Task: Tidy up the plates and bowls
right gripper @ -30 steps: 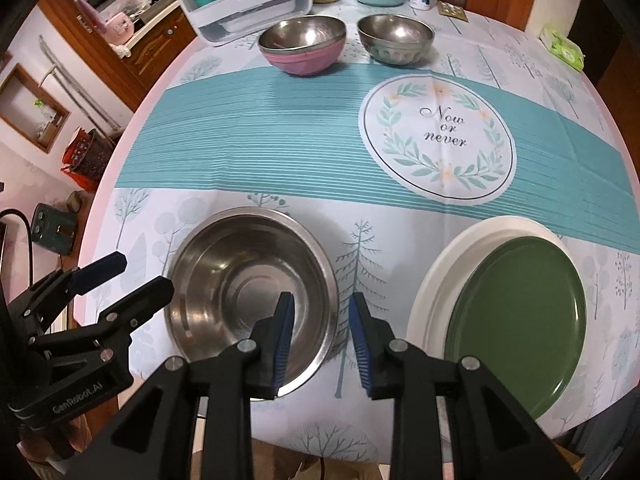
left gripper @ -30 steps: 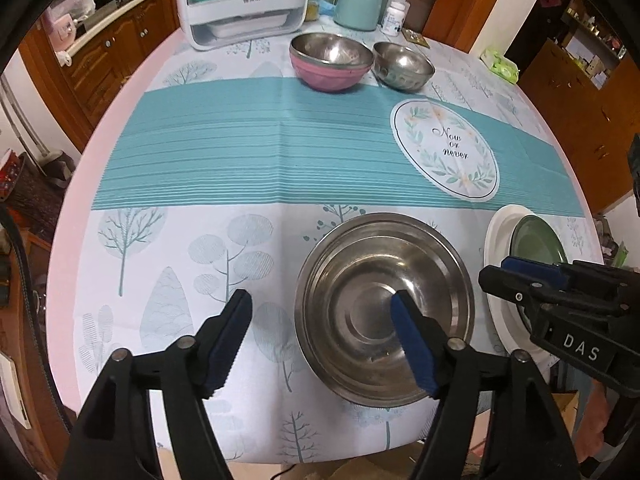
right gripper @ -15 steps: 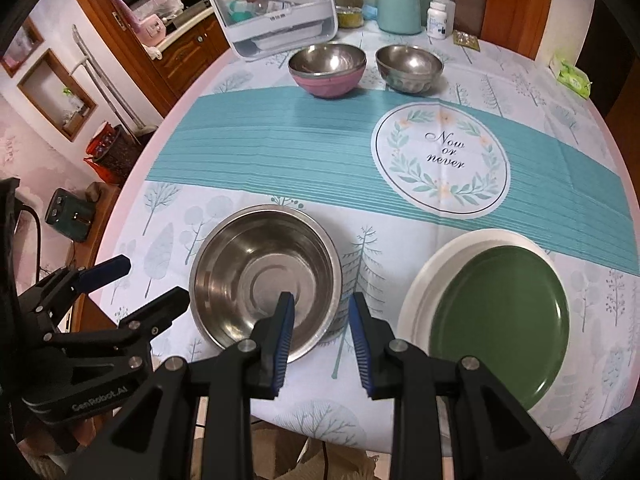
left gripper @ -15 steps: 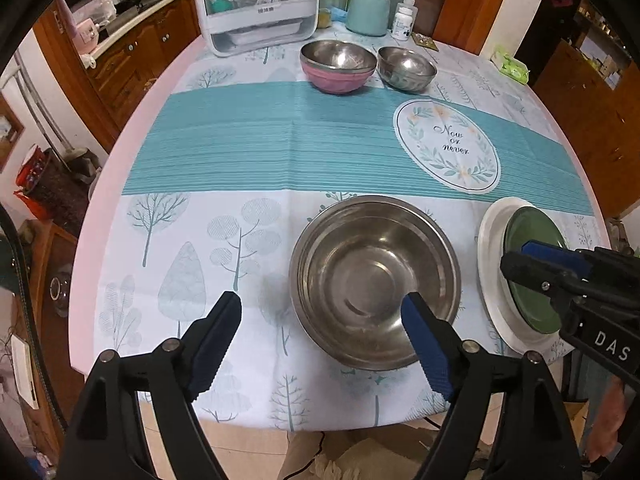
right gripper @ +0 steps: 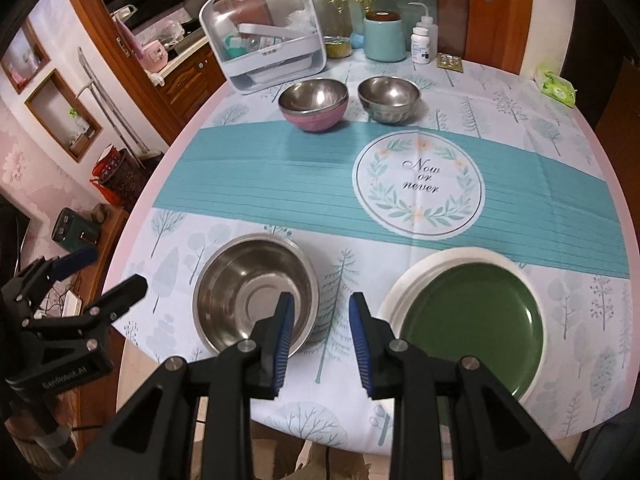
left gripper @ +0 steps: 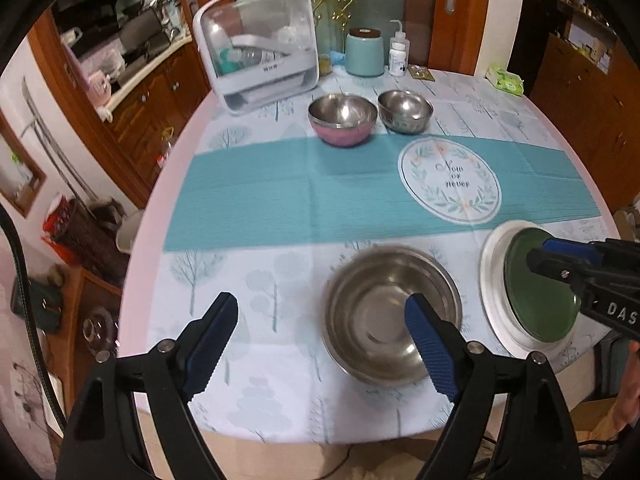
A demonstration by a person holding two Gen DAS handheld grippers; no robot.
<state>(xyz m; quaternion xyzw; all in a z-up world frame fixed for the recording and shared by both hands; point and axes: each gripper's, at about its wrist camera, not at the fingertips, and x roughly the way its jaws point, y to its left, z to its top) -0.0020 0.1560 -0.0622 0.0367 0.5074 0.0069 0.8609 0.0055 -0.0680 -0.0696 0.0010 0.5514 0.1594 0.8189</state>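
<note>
The left gripper [left gripper: 322, 344] is held above the near edge of the table [left gripper: 248, 184], its jaws spread wide and just opened further, with nothing between them. The large steel bowl [left gripper: 390, 312] is seen past the right-hand finger [left gripper: 430, 350], off to that side rather than centred in the gap; it stands on the cloth, touched by neither pad.

The right gripper [right gripper: 320, 338] is held with its jaws only narrowly parted and nothing pinched. The same large steel bowl [right gripper: 256, 292] lies just beyond its left-hand finger [right gripper: 282, 340], and the green plate [right gripper: 472, 320], stacked on the white plate [right gripper: 404, 292], lies just beyond the other finger.

The pink bowl [left gripper: 342, 120] and the small steel bowl [left gripper: 404, 112] are set side by side well ahead of both pairs of fingers, across the teal band. Being round, neither has a long axis to align with. A long forward reach is judged necessary, and the left gripper, already wide, looks better prepared for a rim.
</note>
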